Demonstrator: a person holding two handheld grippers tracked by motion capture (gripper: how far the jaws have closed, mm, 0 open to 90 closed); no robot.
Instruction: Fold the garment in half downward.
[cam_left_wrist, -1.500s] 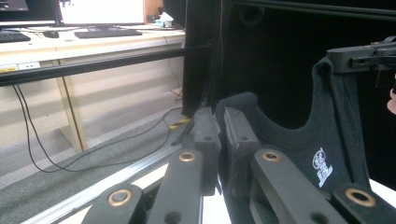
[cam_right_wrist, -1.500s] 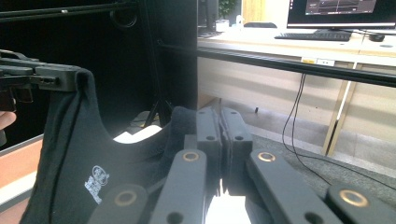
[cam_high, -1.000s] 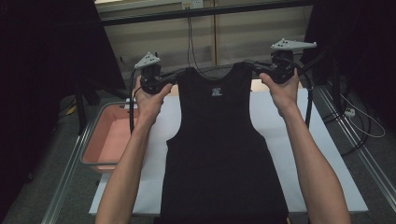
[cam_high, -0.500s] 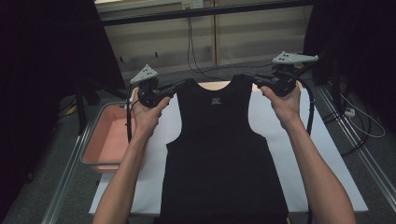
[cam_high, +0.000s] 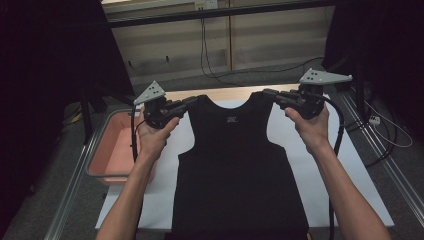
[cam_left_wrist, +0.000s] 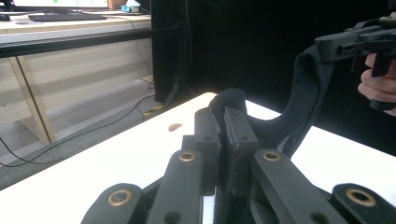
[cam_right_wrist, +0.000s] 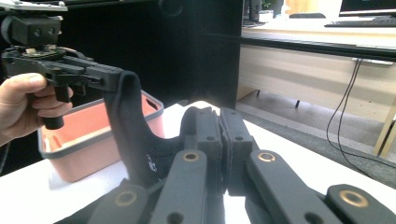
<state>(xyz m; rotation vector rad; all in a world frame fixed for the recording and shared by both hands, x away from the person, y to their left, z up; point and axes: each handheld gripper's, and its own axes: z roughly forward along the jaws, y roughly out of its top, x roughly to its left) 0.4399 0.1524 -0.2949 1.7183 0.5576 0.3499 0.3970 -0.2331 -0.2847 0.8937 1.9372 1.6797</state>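
Left gripper: clamped on the left shoulder strap of our black tank top. Right gripper: clamped on the right strap; in each gripper view we see dark cloth pinched between closed jaws. Tank top: straps lifted at the far side of the white desk, body hanging back toward us over its middle, long axis running away from us. Both hands equally near, one per strap. Pink bin: left of the desk.
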